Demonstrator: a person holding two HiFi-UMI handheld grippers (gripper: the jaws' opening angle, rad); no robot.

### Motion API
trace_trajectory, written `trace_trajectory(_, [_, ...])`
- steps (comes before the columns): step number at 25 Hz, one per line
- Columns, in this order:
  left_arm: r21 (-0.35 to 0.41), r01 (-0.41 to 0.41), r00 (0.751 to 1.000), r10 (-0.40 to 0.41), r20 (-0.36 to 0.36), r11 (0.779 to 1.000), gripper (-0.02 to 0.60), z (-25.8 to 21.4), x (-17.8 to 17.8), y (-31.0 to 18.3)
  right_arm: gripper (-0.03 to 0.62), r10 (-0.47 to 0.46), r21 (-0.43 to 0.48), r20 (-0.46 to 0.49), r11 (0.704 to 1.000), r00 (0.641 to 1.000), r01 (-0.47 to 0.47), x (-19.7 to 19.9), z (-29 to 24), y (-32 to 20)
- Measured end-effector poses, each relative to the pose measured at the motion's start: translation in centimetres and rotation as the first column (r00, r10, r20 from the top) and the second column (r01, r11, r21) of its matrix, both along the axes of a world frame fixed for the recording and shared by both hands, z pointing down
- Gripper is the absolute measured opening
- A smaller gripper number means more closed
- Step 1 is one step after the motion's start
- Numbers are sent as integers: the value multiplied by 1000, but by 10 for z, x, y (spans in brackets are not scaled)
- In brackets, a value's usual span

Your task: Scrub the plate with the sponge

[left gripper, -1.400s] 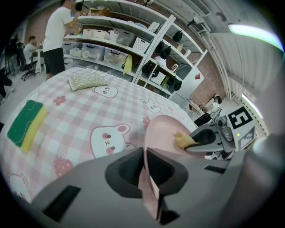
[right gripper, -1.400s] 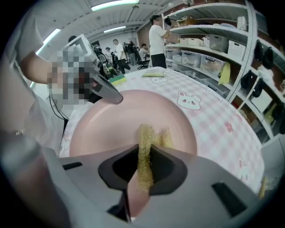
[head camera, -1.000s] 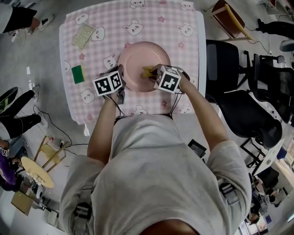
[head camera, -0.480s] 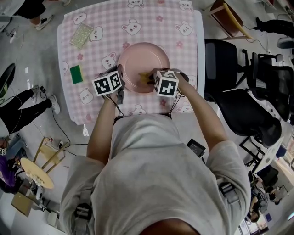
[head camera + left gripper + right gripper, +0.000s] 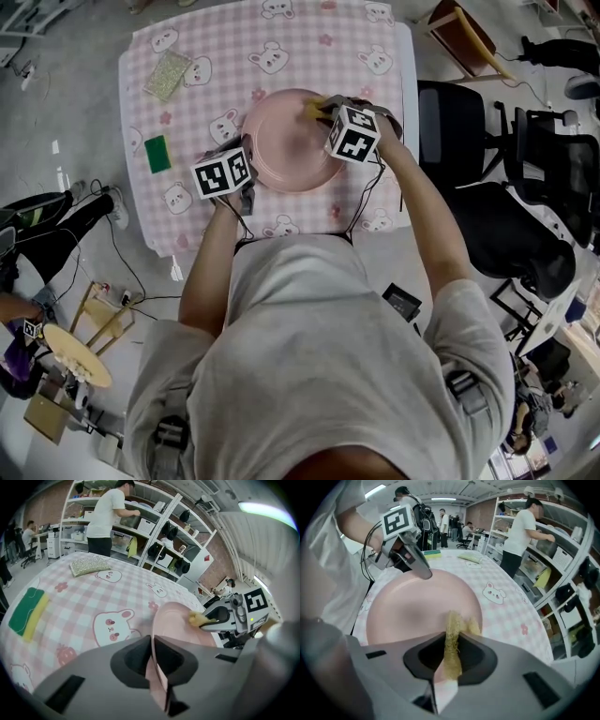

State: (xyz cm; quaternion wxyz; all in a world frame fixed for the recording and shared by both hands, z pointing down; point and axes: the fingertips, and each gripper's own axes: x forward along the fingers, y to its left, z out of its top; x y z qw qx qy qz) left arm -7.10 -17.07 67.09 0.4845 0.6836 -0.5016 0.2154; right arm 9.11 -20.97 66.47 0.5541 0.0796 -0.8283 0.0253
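Note:
A pink plate (image 5: 286, 141) lies on the pink checked tablecloth (image 5: 206, 37) near the table's front. My left gripper (image 5: 246, 184) is shut on the plate's near left rim (image 5: 157, 667). My right gripper (image 5: 323, 111) is shut on a thin yellow sponge (image 5: 452, 644), whose tip rests on the plate's (image 5: 417, 611) far right part. From the left gripper view the sponge (image 5: 199, 618) shows at the plate's far edge in the right gripper's jaws.
A green and yellow sponge (image 5: 157, 152) and a pale scouring pad (image 5: 169, 71) lie on the table's left side. Black office chairs (image 5: 497, 187) stand right of the table. Shelves (image 5: 154, 527) and a person (image 5: 110, 515) are behind it.
My right gripper has carried the yellow sponge from the plate's near right part across to its far right edge. The left gripper has stayed on the rim.

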Motion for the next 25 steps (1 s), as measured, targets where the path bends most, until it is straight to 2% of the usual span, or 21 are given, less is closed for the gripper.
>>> trace_trajectory(7, [10, 16, 1000, -16, -3, 1000, 28, 0, 0, -7, 67, -67, 52, -167, 996, 984, 76, 1, 20, -1])
trace_trajectory(13, [3, 27, 1000, -27, -9, 1000, 28, -1, -7, 0, 66, -132, 44, -301, 987, 944, 152, 6, 23, 27])
trace_trajectory(18, [-2, 27, 999, -27, -17, 1000, 28, 0, -3, -3, 66, -189, -110, -307, 980, 933, 163, 19, 18, 64])
trace_trajectory(25, [-5, 24, 1000, -24, -13, 1000, 29, 2, 1, -3, 66, -284, -331, -247, 923, 927, 194, 14, 12, 123])
